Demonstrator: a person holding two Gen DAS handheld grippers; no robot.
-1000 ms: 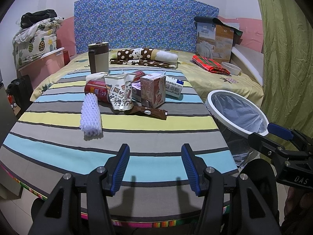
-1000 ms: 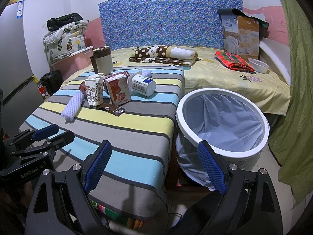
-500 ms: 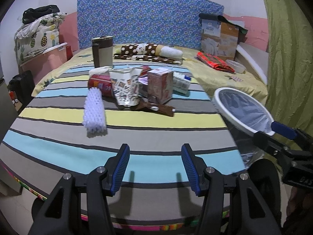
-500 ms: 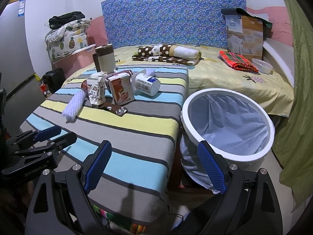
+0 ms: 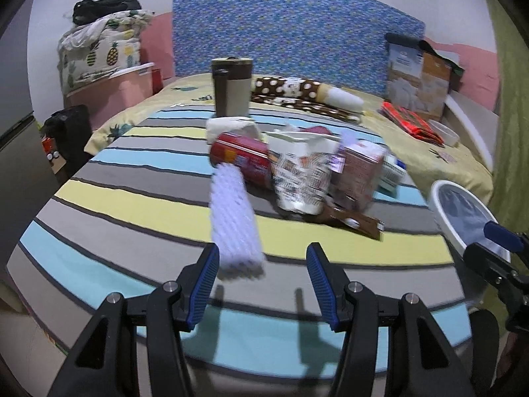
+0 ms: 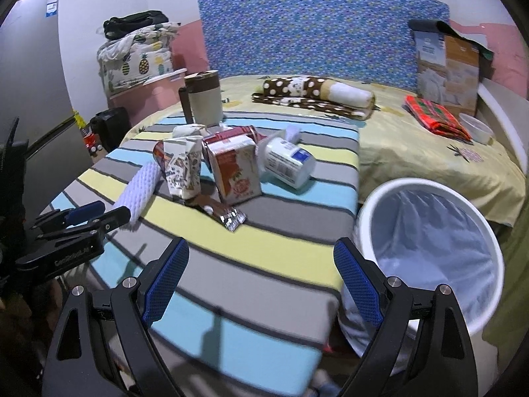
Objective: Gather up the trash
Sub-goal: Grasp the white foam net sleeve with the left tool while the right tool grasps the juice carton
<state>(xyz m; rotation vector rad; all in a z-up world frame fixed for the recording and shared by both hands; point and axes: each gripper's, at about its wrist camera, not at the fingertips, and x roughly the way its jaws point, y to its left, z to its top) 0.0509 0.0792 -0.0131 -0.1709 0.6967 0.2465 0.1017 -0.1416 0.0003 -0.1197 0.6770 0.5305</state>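
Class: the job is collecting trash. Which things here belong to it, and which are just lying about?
Job: foam sleeve, red can, paper cup, carton, brown wrapper, white tub, bin.

Lying about: mug, spotted blanket, red cloth, box.

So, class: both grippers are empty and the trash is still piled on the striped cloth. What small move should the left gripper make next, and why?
Probably ease the left gripper forward and down so its open fingers straddle the white foam sleeve. That sleeve lies nearest, just ahead of the fingers and apart from the carton pile, and the lined bin beside the table stands ready.
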